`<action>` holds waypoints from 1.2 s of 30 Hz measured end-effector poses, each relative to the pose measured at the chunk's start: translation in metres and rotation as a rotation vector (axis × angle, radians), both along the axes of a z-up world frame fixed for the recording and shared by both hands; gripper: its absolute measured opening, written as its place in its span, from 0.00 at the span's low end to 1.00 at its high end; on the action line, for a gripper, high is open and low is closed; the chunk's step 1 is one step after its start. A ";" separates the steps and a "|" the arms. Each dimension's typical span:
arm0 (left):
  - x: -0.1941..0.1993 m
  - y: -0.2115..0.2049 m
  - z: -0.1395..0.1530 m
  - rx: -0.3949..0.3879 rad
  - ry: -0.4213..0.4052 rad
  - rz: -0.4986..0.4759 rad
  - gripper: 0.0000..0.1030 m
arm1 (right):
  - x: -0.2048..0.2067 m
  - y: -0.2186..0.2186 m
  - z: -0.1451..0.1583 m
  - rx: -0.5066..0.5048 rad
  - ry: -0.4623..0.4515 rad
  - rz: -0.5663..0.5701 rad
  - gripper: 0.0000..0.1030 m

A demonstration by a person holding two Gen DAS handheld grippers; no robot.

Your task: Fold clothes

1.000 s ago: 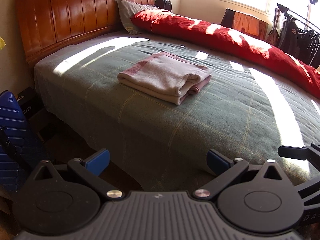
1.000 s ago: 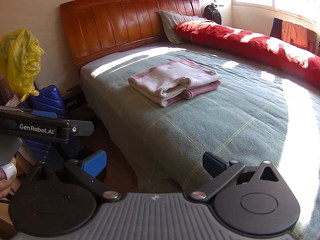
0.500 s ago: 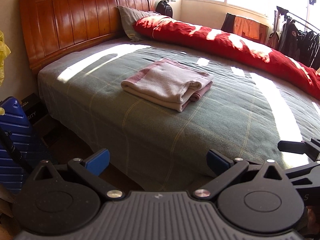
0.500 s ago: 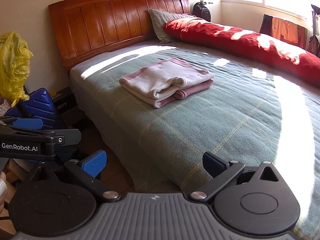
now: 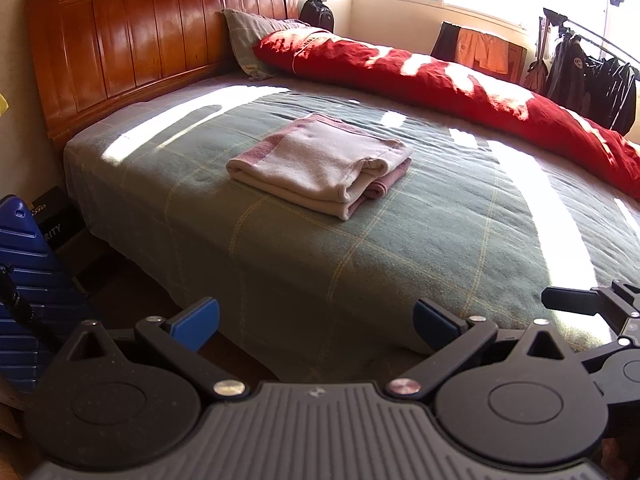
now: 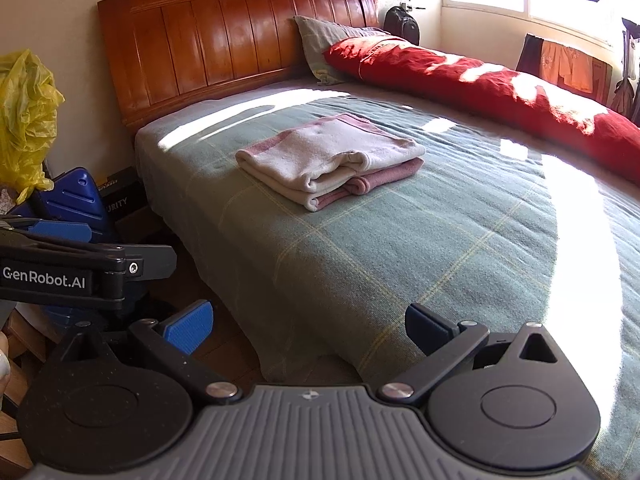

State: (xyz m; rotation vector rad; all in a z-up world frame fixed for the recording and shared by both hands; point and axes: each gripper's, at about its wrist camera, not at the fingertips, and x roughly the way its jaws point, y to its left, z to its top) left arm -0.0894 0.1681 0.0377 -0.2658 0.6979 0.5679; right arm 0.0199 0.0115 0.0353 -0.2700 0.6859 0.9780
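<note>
Both grippers are backing off from the bed's edge over the last second; left gripper and right gripper gape wide, holding nothing — folded garment sits mid-bed, looking finished.

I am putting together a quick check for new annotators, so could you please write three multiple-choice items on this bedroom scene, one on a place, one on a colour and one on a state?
1. Where does the folded garment lie?
A. on the floor
B. on the green bedspread
C. on the red quilt

2. What colour is the bag beside the headboard?
A. yellow
B. white
C. black

3. How do the left gripper and right gripper stand?
A. both open and empty
B. both shut on cloth
C. one open, one shut

Answers: 1 B, it rests on the green cover, apart from the quilt. 2 A, the crumpled plastic is yellow. 3 A, each pair of fingers is spread with nothing between.
</note>
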 end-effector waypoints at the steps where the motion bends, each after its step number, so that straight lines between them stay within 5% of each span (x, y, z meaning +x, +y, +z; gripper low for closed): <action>1: 0.000 0.000 0.000 0.000 0.000 0.001 1.00 | 0.000 0.000 0.000 0.001 0.000 -0.002 1.00; 36: 0.004 -0.002 -0.002 0.027 0.005 0.025 1.00 | 0.004 -0.003 -0.002 0.003 0.001 -0.029 1.00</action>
